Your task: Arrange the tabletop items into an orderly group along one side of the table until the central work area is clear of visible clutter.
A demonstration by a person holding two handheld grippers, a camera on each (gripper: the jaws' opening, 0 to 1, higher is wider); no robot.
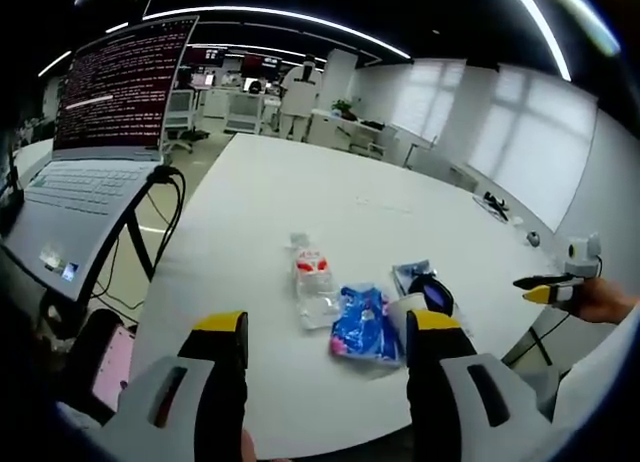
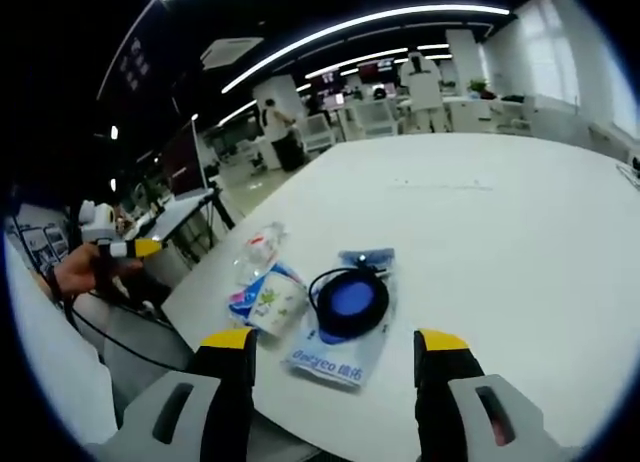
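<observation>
A small cluster lies near the white table's (image 1: 300,182) front edge. A clear bottle with a red label (image 1: 312,277) lies on its side, with a crumpled blue packet (image 1: 362,324) to its right. Beside the packet are a white paper cup (image 1: 403,307) and a black round disc with a blue centre (image 1: 432,293). My left gripper (image 1: 327,327) is open just short of them, holding nothing. In the right gripper view the disc (image 2: 350,300) rests on a blue-and-white pouch (image 2: 338,360), with the cup (image 2: 275,302) and bottle (image 2: 258,250) left of it. My right gripper (image 2: 335,342) is open over the pouch.
An open laptop (image 1: 100,132) on a stand sits off the table's left side, with cables (image 1: 165,217) hanging down. Small dark items (image 1: 492,204) lie at the table's far right edge. People stand at desks in the background (image 2: 425,82). The right gripper (image 1: 552,287) comes in from the right.
</observation>
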